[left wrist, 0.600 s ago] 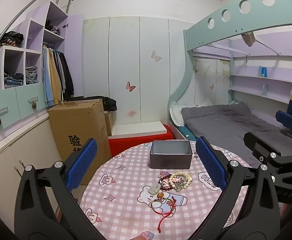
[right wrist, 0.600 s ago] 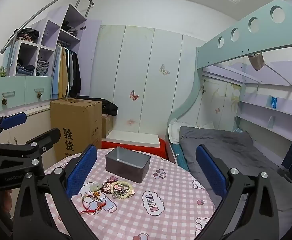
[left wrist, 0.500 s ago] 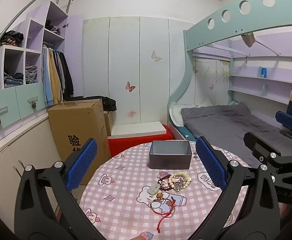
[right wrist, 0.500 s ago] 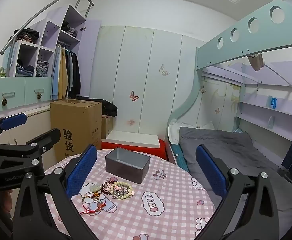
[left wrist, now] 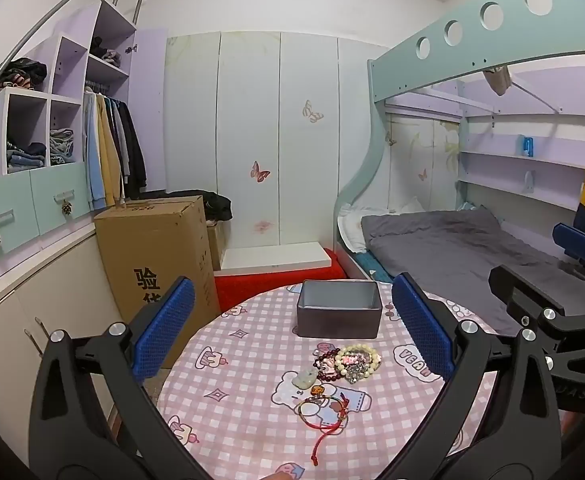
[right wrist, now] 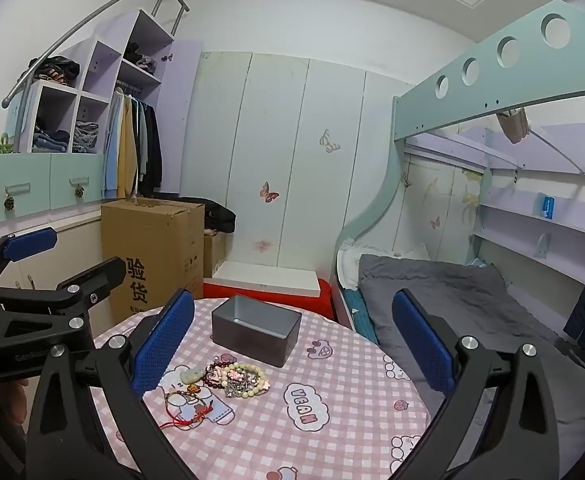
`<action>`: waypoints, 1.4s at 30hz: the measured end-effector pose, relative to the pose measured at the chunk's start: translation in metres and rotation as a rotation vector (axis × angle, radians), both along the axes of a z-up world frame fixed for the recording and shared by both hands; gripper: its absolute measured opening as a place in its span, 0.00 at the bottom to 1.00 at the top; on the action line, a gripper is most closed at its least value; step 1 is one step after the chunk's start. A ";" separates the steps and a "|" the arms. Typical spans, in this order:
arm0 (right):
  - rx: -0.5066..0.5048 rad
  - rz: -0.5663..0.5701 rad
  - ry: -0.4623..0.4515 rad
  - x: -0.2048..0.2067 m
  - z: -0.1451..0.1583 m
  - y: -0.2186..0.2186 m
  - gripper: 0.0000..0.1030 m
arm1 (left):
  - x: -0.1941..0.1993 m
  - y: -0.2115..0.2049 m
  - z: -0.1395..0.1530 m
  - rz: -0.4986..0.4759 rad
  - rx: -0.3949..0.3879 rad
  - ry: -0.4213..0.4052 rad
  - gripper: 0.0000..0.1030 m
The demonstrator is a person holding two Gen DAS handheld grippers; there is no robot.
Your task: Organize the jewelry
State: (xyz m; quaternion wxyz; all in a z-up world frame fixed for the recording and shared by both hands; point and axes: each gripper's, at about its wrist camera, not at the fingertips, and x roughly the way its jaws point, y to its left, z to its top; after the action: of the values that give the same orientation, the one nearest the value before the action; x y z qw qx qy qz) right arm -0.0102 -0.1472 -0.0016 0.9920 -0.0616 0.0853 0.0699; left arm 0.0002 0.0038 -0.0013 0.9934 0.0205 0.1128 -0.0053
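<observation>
A pile of jewelry lies on the round pink checked table [left wrist: 232,408]: a cream bead bracelet [left wrist: 357,356], a dark red bead bracelet [left wrist: 326,366], a pale green pendant [left wrist: 304,379] and a red cord bracelet [left wrist: 324,414]. An open grey metal box [left wrist: 338,308] stands behind the pile. My left gripper [left wrist: 292,332] is open and empty, held above the table in front of the pile. My right gripper [right wrist: 292,336] is open and empty, to the right of the left one. In the right wrist view the pile [right wrist: 236,378] and the box [right wrist: 256,329] sit left of centre.
A tall cardboard box [left wrist: 156,256] stands left of the table. A bed with a grey cover [left wrist: 452,248] is on the right under a loft frame. A red and white low bench [left wrist: 280,268] stands behind the table. Wardrobe shelves line the left wall.
Both grippers have shifted only slightly; the view of the table has barely moved. Nothing was taken hold of.
</observation>
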 end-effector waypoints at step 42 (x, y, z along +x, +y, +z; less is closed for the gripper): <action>0.007 0.002 0.007 -0.001 0.001 -0.001 0.93 | 0.000 -0.007 0.003 -0.003 0.005 0.003 0.94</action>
State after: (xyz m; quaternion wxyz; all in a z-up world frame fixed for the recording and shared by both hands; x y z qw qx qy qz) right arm -0.0109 -0.1482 -0.0009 0.9918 -0.0579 0.0883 0.0715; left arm -0.0003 -0.0028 0.0017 0.9931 0.0230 0.1145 -0.0066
